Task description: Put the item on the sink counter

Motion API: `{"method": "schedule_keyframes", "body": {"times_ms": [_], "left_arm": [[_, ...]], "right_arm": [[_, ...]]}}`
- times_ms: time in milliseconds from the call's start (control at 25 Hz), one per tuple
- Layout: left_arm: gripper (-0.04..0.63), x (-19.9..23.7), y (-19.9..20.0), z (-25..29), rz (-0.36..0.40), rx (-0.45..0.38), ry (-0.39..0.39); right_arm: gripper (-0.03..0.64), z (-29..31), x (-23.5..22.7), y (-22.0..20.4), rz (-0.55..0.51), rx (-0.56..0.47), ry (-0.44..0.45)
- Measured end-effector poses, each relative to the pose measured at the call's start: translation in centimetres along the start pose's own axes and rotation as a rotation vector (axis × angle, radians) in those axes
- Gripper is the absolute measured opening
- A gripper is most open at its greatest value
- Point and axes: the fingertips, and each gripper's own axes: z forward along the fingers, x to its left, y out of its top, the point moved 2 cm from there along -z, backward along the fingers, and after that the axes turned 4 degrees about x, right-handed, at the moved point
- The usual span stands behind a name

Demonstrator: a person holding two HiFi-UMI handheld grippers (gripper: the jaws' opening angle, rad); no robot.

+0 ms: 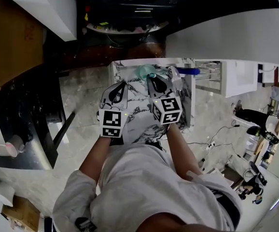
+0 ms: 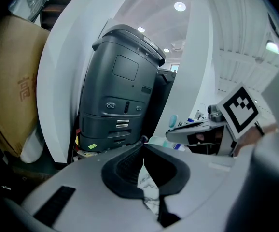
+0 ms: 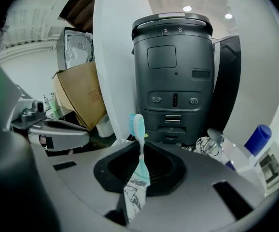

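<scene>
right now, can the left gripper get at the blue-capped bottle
Probably not directly. The blue-capped bottle lies beyond the right gripper, which is shut on a toothbrush and sits between it and the left gripper.

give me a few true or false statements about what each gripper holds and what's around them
1. The right gripper is shut on a toothbrush. True.
2. The left gripper holds a toothbrush as well. False: its fingers are together with nothing between them.
3. The toothbrush lies flat on the marble counter. False: it is clamped in the right gripper, with its bristle end sticking out past the fingers, above the counter.
4. In the right gripper view, a cardboard box shows to the left of the dark grey machine. True.
</scene>
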Motion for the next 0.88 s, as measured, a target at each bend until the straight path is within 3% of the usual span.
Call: {"method": "schedule_keyframes", "body": {"times_ms": [320, 440, 880], "left_arm": [[0.011, -0.5, 0.2, -0.8, 0.016, -0.01, -0.008], [0.011, -0.3, 0.2, -1.1, 0.021, -0.015, -0.008], [0.011, -0.7, -0.4, -3.0, 0.069, -0.013, -0.045]], "right_arm": [[0.028, 0.0, 0.5, -0.8, 0.018, 0.031, 0.003], [0.1, -0.4, 0.9, -0.8, 0.019, 0.031, 0.008], [0.131, -5.5, 3.9, -1.9, 0.04, -0.062, 0.008]]}}
